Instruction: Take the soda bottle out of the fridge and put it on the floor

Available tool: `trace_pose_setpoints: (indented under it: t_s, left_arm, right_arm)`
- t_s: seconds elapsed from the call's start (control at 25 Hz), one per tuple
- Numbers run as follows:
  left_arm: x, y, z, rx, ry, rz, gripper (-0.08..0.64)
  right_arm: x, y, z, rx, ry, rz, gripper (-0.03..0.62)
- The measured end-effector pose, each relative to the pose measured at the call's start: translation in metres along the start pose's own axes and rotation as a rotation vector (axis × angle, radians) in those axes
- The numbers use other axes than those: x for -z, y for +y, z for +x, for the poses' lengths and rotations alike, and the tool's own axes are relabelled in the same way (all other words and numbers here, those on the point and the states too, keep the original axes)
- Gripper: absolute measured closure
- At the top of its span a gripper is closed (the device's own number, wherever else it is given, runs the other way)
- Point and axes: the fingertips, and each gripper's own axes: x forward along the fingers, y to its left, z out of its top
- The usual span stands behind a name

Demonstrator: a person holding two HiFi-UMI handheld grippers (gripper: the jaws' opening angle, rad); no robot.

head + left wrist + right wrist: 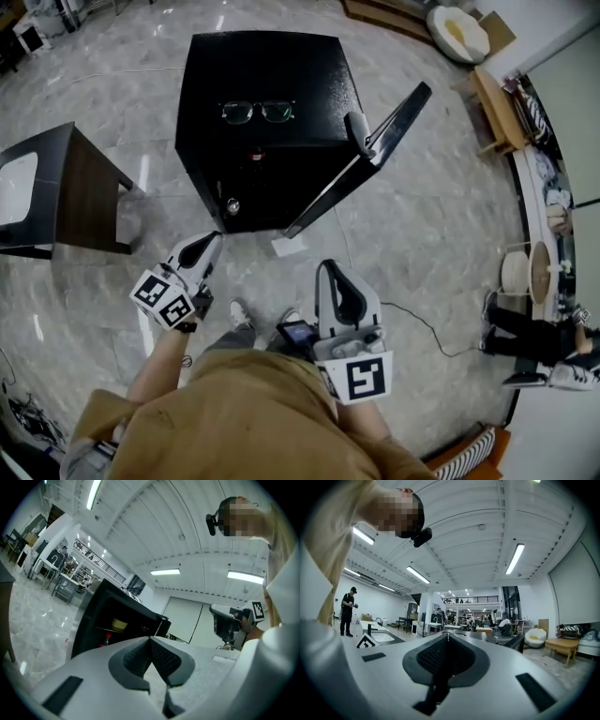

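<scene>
Bottle (107, 640), red-capped, stands inside the fridge (262, 84), whose door (375, 159) hangs open to the right. Left gripper (214, 236) and right gripper (328, 265) hover near its front, each pressed together on nothing.

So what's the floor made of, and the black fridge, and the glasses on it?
Floor: likely polished marble or marble-look tile; grey veins, shiny glare. Fridge: probably painted metal; smooth, flat black top. Glasses: thin dark frame, plastic or metal, can't tell; clear lenses.
</scene>
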Motion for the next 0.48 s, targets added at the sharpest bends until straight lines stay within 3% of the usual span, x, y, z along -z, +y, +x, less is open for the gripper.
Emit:
trace_pose_setpoints:
  t_s: [0.48]
  left_arm:
    - [-0.006, 0.020, 0.067, -0.228, -0.005, 0.263, 0.557]
  right_arm:
    - [0.020, -0.065, 0.000, -0.008, 0.026, 0.036, 0.591]
